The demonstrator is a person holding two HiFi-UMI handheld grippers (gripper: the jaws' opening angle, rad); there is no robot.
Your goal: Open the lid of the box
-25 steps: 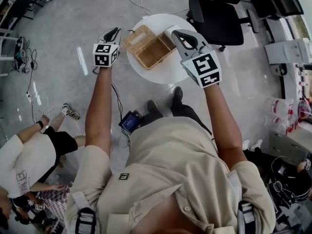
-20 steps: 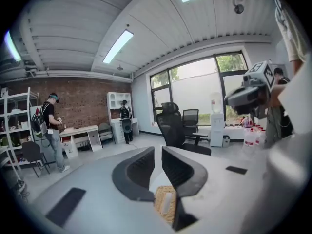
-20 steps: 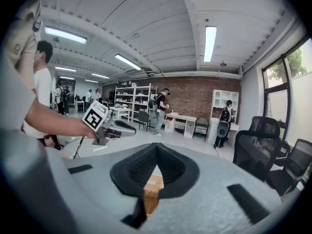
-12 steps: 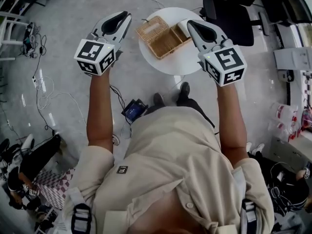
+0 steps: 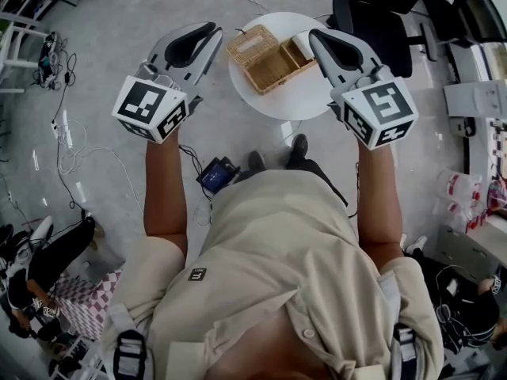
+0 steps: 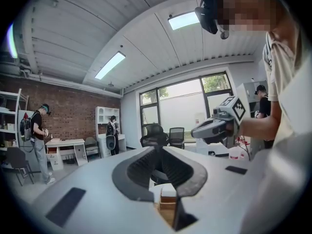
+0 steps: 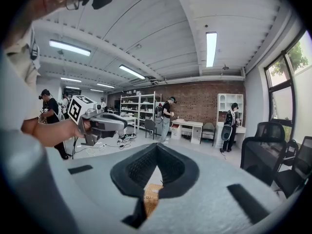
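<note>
A wicker box (image 5: pixel 265 58) lies on a round white table (image 5: pixel 293 101), far below both grippers. It shows as two woven halves side by side, so the lid looks folded open to the left. A small white object (image 5: pixel 299 46) lies against its right side. My left gripper (image 5: pixel 212 32) is held high, left of the table, with its jaws shut on nothing. My right gripper (image 5: pixel 315 38) hangs over the table's right part, also shut and empty. Through the gap under each pair of jaws a bit of the wicker box (image 6: pixel 165 213) (image 7: pixel 151 194) shows.
A black office chair (image 5: pixel 380 22) stands just beyond the table. Cables (image 5: pixel 71 149) trail over the floor at the left, and a small blue-screened device (image 5: pixel 215 176) lies by my feet. Another person (image 5: pixel 40 267) is at the lower left. Desks and shelves line the room.
Both grippers have risen toward my head and look larger; the left one came up from beside the table. The box has not moved on the table.
</note>
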